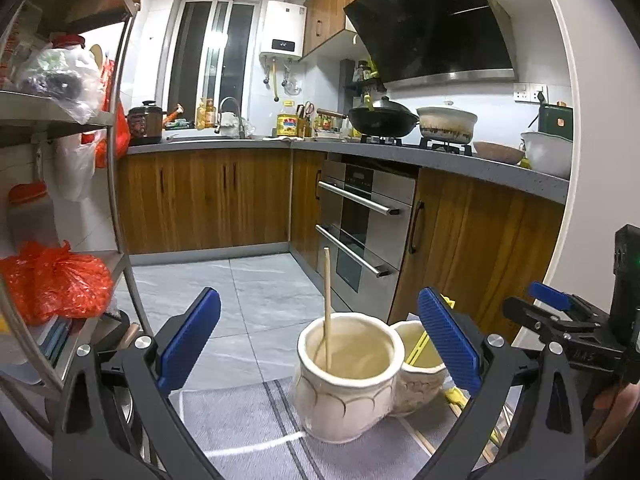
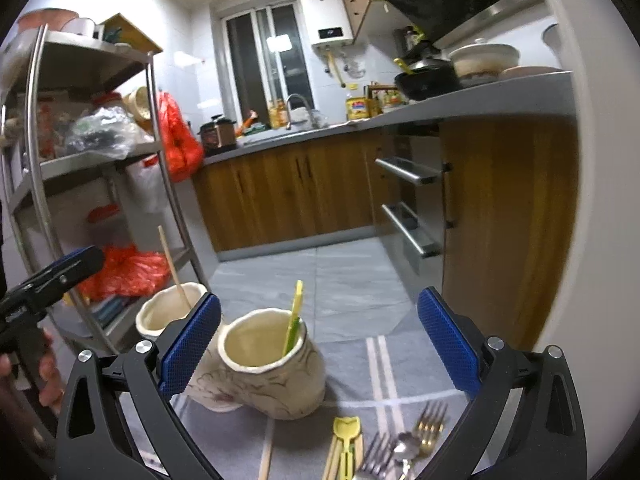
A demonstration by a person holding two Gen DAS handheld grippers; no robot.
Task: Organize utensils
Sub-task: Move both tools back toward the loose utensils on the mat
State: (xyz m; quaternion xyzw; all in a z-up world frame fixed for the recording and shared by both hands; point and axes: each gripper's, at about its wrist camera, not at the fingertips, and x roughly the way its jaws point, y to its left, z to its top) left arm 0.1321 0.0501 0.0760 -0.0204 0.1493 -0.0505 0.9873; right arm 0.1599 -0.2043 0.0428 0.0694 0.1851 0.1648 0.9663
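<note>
**Loose cutlery lies under my right jaws, not my left**

The utensils still to sort are the heap at the bottom of the right wrist view: steel forks (image 2: 378,456), a gold fork (image 2: 430,426), a spoon (image 2: 404,446) and a yellow utensil (image 2: 345,446), all flat on the grey mat (image 2: 400,364). Their long axes run roughly away from me, toward the pots, with the fork tines at the far end. A bare chopstick (image 2: 266,456) lies just left of them, on much the same line.

Beyond the heap stand two cream pots, touching. The right pot (image 2: 276,376) already holds a yellow-green utensil (image 2: 294,320) leaning on its far rim. The left pot (image 1: 344,376) holds one wooden chopstick (image 1: 327,308), nearly upright.

The right gripper (image 2: 320,344) hangs above and just behind the heap, jaws spread wide with nothing between the pads. The left gripper (image 1: 320,344) faces the left pot, jaws equally wide and empty; in its view only slivers of the loose pieces show at the lower right, past its right finger.

So I judge the right hand is the nearer one for the next pick. It would have to tip down and come back toward me. Since the handles lie along my pointing line, the jaws already straddle them crosswise. The forks overlap, so lifting just one could be fiddly.
</note>
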